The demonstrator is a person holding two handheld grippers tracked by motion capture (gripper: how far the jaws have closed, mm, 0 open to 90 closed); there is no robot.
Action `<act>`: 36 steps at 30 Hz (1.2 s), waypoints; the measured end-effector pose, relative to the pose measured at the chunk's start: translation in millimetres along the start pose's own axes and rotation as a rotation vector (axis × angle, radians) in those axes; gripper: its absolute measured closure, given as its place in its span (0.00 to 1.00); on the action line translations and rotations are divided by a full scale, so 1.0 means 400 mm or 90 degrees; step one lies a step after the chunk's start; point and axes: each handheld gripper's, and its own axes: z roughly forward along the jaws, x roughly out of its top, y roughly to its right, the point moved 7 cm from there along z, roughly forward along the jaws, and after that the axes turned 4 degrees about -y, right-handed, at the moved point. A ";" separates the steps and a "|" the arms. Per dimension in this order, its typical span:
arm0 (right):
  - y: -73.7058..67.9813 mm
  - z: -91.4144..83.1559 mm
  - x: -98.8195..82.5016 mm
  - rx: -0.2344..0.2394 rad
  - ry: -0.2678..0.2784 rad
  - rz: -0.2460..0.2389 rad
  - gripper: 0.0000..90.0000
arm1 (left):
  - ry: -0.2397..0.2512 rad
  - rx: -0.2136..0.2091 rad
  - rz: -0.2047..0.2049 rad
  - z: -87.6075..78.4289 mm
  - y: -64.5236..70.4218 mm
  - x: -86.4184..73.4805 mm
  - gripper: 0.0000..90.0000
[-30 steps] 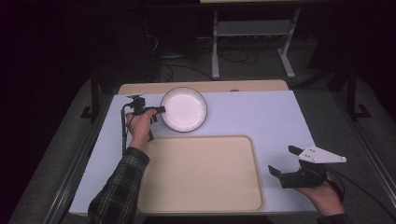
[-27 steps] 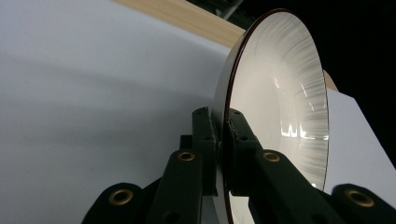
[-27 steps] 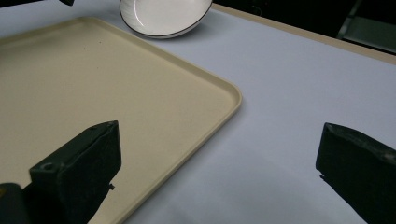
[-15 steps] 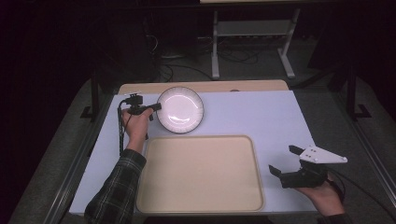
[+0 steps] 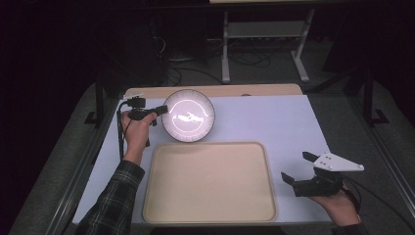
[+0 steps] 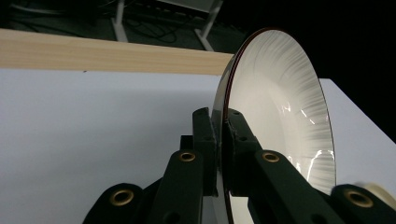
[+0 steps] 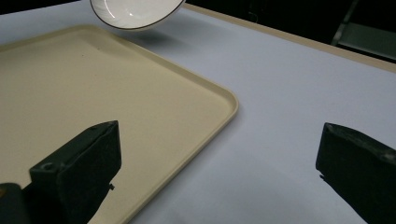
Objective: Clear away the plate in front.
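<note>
Material: white glazed plate (image 5: pixel 188 116) with a thin dark rim, tilted up on edge so its hollow face catches the overhead light.
Grip: the left tongs (image 5: pixel 157 110) are pinched tight on the plate's rim at its left side; in the left gripper view both black jaws clamp the thin edge (image 6: pixel 223 122) between them.
Why held so: a rim grip is likely the only purchase narrow jaws get on a shallow dish, and the plate's weight swings it steep from that one hold.
Where the plate is: clear of the bench (image 5: pixel 274 122), hanging above the pale lavender top just beyond the far edge of the tray (image 5: pixel 161 196); the right gripper view shows its shadow on the bench under it (image 7: pixel 135 11).
Step in hand, as judged: a carry toward the tray, which lies bare and ready in front of the person.
Right tongs (image 5: pixel 298 169): jaws wide apart and holding nothing, parked low at the near right corner of the bench, just beside the tray's right edge.
Why parked there: likely kept out of the plate's path, yet near enough to steady the tray.
Surroundings: a wooden strip (image 5: pixel 254 90) runs along the bench's far edge; a metal stand (image 5: pixel 264 44) and loose cables (image 5: pixel 244 58) sit on the dark floor behind.
In the way: only the tray's raised lip, which the plate's lower rim must pass over; the one-sided grip could let the dish slip.
</note>
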 end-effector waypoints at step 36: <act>-0.005 -0.003 0.006 -0.005 0.010 -0.002 0.00 | -0.089 -0.152 0.147 -0.098 0.226 -0.125 0.94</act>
